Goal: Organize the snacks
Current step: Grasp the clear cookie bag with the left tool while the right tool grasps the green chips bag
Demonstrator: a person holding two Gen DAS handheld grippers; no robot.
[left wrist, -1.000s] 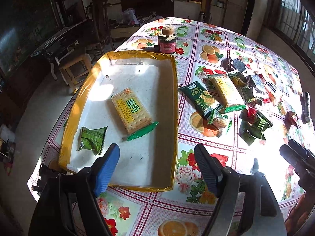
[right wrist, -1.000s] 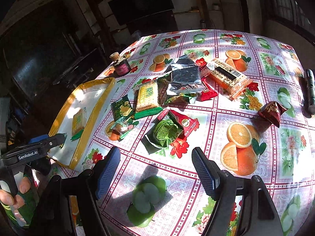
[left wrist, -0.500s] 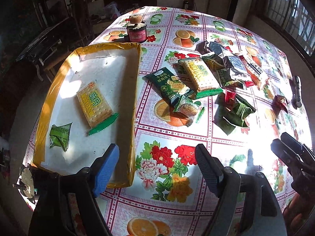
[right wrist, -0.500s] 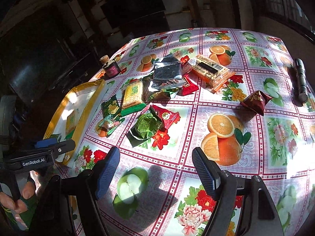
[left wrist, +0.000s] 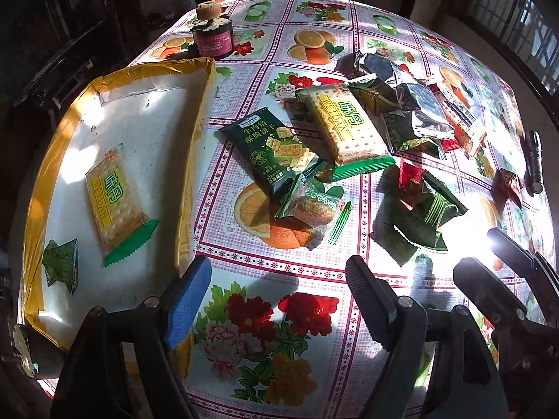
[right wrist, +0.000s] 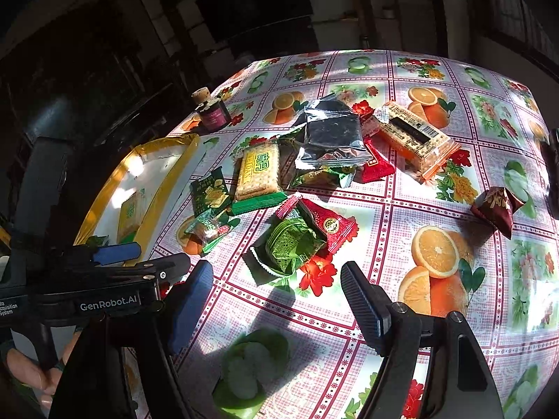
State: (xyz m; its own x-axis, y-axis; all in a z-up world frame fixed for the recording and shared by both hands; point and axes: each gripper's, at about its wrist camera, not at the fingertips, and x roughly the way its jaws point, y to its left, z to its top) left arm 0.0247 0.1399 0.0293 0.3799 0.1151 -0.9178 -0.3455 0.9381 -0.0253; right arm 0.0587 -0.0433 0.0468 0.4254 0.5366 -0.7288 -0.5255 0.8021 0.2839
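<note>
We hold the left gripper [left wrist: 279, 300] and the right gripper [right wrist: 276, 300] over the bench [left wrist: 314, 331], both with jaws apart and nothing between them. The yellow-rimmed tray [left wrist: 195, 160] at nine o'clock holds two snacks: one cracker pack [left wrist: 113, 206] and one small green pouch [left wrist: 61, 269]. The snack pile [left wrist: 349, 146] lies on the bench at twelve to two o'clock; we cannot count it exactly. One corked jar [left wrist: 211, 36] stands at eleven.

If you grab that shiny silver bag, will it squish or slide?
The silver bag looks like thin crinkled foil, so it would probably crumple and feel light. Its glossy skin may slip between pads. It lies atop other packets, so pushing might shift them too.
</note>
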